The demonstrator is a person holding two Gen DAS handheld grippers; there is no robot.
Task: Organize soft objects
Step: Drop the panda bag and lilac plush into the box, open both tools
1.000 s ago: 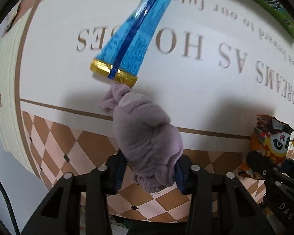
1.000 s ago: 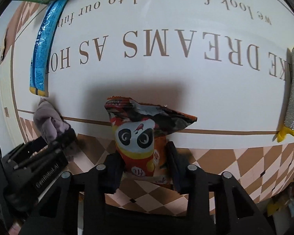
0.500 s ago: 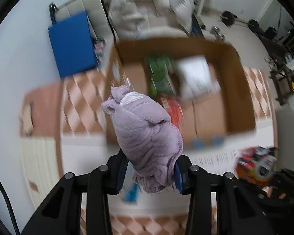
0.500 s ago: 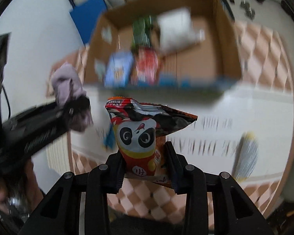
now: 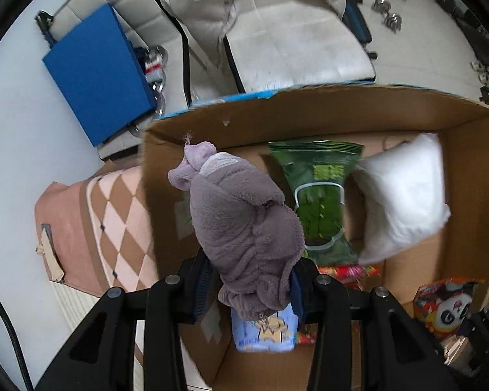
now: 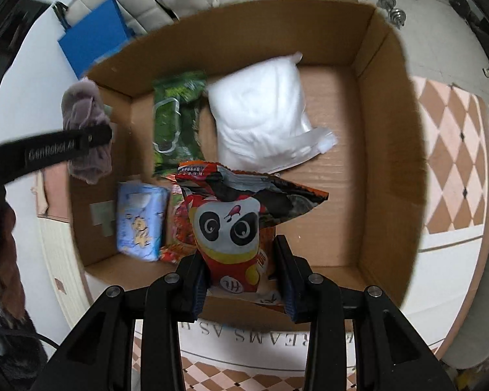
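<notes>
1. The left gripper (image 5: pixel 249 288) points straight down and is clamped on a bunched mauve fleece cloth (image 5: pixel 241 224), which sticks out beyond its fingers. It hangs over the left part of an open cardboard box (image 5: pixel 466 176), close to the left wall.
2. The right gripper (image 6: pixel 243 280) is closed on the lower end of a red snack bag with a panda face (image 6: pixel 231 224). It hangs over the near middle of the box.
3. Already inside the box lie a white pillow-like pack (image 6: pixel 260 114), a green packet (image 6: pixel 174 120), a light blue tissue pack (image 6: pixel 141 221) and a red packet (image 6: pixel 179 224), only partly visible.
4. To drop the cloth well, bring it clear of the left wall and lower it before letting go. The bare floor at the near left corner looks a likely spot.
5. For the snack bag, the bare floor on the right side looks the best place. Lower it first; a high drop may tip it onto the pillow-like pack.
6. Release one gripper at a time, so the two do not collide inside the box.
</notes>
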